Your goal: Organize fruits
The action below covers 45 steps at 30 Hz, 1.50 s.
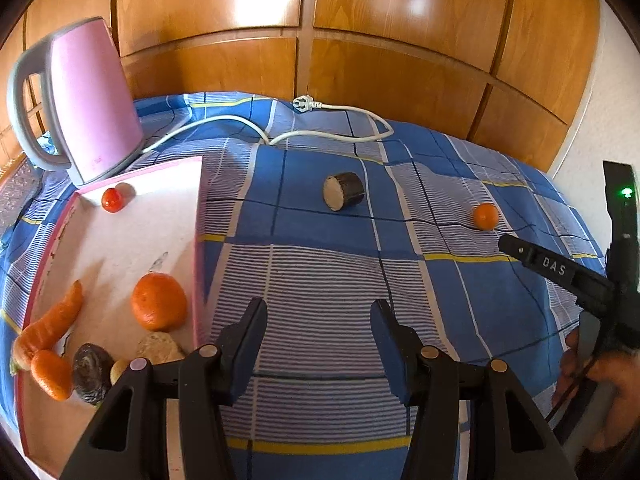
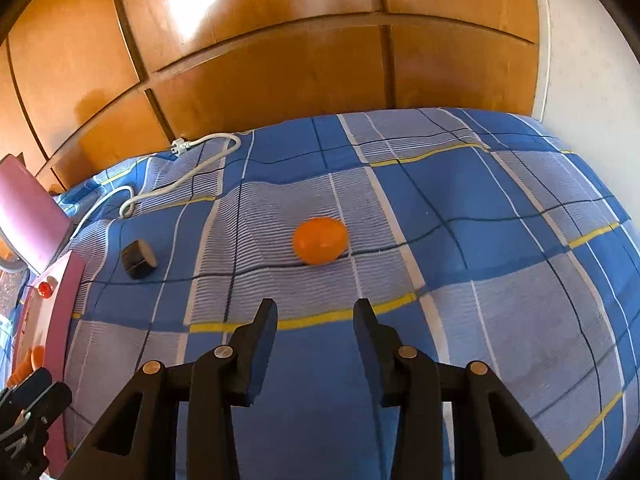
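- Our left gripper hovers over the blue checked cloth with its fingers spread wide and nothing between them.
- Our right gripper also hangs above the cloth, fingers spread and holding nothing; in the left wrist view it shows at the right edge as a dark bar marked DAS.
- A small orange fruit lies on the cloth just beyond the right fingertips, lined up with the gap between them; the left wrist view shows the same fruit at the far right, close to the tip of the right gripper.
- A short dark cylinder with a pale end lies on its side near the middle of the cloth, well apart from the small orange fruit.
- At the left sits a pink-rimmed white tray. In its near part we see a large orange, a carrot, a dark wrinkled item and a pale lumpy one (we cannot tell what these two are).
- A small red tomato sits alone at the tray's far corner.
- A pink kettle stands just behind the tray, and its white cord trails right across the far cloth to a loose plug.
- Wooden panelling closes the far side.
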Motion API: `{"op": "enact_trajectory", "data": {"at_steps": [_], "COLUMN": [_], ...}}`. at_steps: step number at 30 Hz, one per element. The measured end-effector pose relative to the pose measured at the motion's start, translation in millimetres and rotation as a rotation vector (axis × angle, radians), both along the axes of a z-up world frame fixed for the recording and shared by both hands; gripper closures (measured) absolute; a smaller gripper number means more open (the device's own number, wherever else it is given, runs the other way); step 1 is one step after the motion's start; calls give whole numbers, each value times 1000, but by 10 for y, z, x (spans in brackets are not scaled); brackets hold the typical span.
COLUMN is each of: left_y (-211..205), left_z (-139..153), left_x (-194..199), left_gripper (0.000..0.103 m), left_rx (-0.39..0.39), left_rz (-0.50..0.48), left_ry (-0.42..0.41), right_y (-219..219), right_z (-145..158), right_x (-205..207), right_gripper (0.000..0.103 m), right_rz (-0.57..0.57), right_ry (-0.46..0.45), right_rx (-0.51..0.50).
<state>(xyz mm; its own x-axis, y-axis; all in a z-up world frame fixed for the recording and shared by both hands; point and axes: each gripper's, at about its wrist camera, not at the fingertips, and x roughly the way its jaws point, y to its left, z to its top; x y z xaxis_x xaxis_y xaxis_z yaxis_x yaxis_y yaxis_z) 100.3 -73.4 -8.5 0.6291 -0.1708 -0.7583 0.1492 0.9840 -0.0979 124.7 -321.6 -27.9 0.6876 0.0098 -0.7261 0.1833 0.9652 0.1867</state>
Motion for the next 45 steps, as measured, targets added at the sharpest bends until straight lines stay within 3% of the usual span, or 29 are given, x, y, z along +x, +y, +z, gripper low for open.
{"op": "enact_trajectory", "data": {"at_steps": [16,37,45], "left_y": [-212,-295,-441], "left_z": [-110,-82,-111], "left_x": [425,1035,1338], "left_gripper": [48,45,45], "left_rx": [-8,-94,-85], "left_rz": [-4,71,80], "left_ry": [49,72,81], "right_y": [-71,-56,-62], "right_z": [-194,-235,-244], "right_x": [667,699,698], "right_gripper": [59,62,61], "right_rz": [48,72,74], "right_ry": [54,31,28], "right_rx": [-72,-80,-76]}}
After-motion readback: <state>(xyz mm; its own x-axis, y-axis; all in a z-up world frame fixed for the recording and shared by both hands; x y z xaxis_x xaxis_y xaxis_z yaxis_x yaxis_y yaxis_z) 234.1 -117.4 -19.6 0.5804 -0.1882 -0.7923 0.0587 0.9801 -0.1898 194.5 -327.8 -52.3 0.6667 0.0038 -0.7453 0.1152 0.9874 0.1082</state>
